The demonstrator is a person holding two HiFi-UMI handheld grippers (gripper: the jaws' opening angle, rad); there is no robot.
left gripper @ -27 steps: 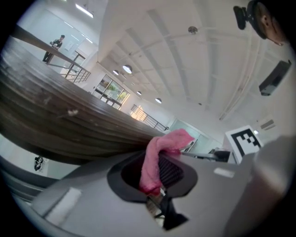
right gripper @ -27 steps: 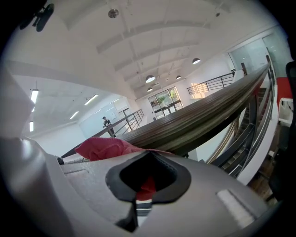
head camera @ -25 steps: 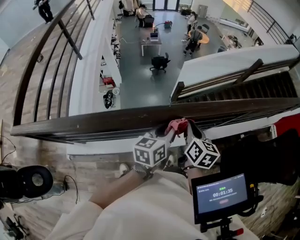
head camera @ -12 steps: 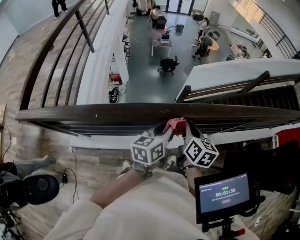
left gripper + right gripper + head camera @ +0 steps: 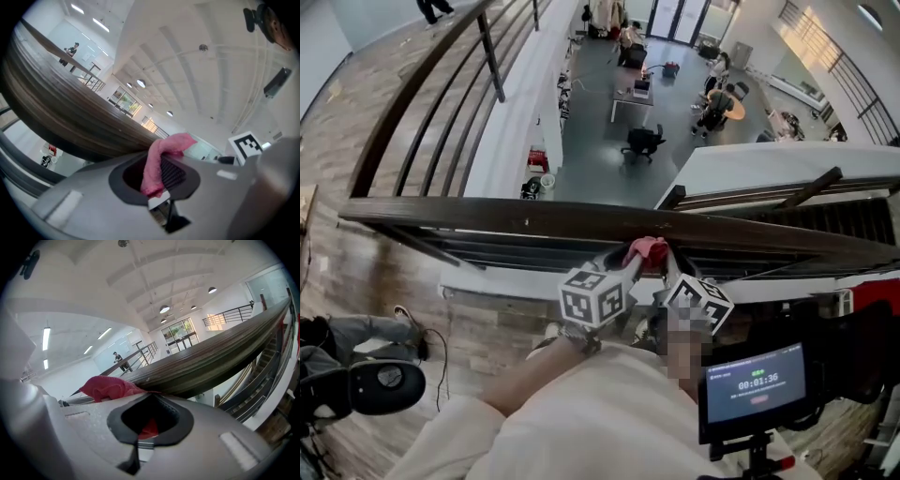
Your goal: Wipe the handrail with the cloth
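Looking steeply down over a balcony edge: the lower floor [image 5: 591, 122] fills the upper head view, and the dark wooden handrail [image 5: 525, 220] crosses from left to right just ahead of me. Both my claws meet at the rail's near edge, a little right of its middle. Left gripper [image 5: 634, 262]: jaws closed on the pink-red cloth [image 5: 649, 249], with a fold running down between the ribbed pads in the left gripper view. Right gripper [image 5: 668, 266]: jaws likewise closed on the same cloth, a red scrap showing in the jaw slot and the bulk bunched above the tips. The cloth sits as a small wad between the two sets of tips, right at the rail. Whether it presses on the wood or only touches it, I cannot tell. Judgement: pinching from both sides keeps the wad from slipping out when it is dragged along the wood, and bunching it makes a firmer pad. Long stretches of rail lie to either side, so plenty of wiping looks left. Risk: if either pinch loosens, the cloth could drop to the lower floor.
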